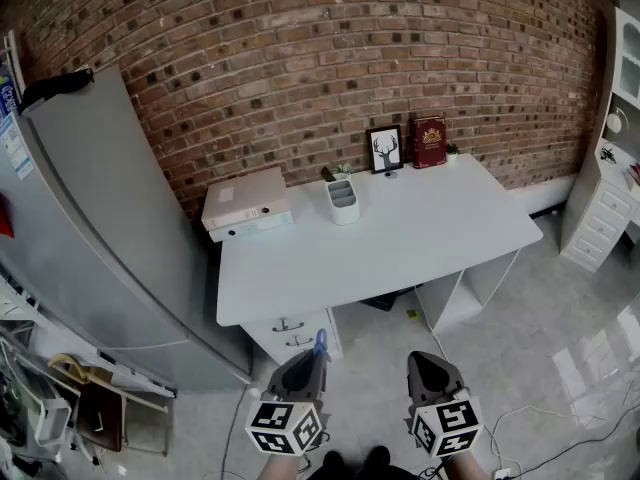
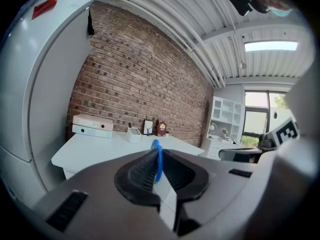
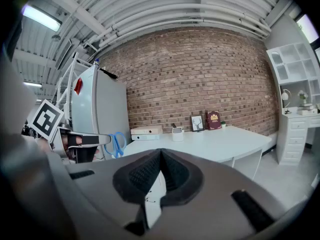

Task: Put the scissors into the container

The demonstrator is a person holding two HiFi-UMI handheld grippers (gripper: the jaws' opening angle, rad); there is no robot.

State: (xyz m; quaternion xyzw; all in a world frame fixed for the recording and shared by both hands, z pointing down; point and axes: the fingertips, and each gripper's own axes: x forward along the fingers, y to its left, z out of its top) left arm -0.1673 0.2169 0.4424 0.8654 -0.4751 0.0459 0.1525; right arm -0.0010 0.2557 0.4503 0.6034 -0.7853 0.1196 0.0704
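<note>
Blue-handled scissors stick out of my left gripper, which is shut on them; the handles also show as scissors edge-on between the pads and as scissors in the right gripper view. My right gripper is shut with nothing in it. Both hang low in front of the white desk, well short of it. The white container stands at the desk's back, near the brick wall, and appears small as the container and the container.
A grey fridge stands left of the desk. White binders lie at the desk's back left. A framed deer picture and a red book lean on the wall. A white drawer unit is at right; cables lie on the floor.
</note>
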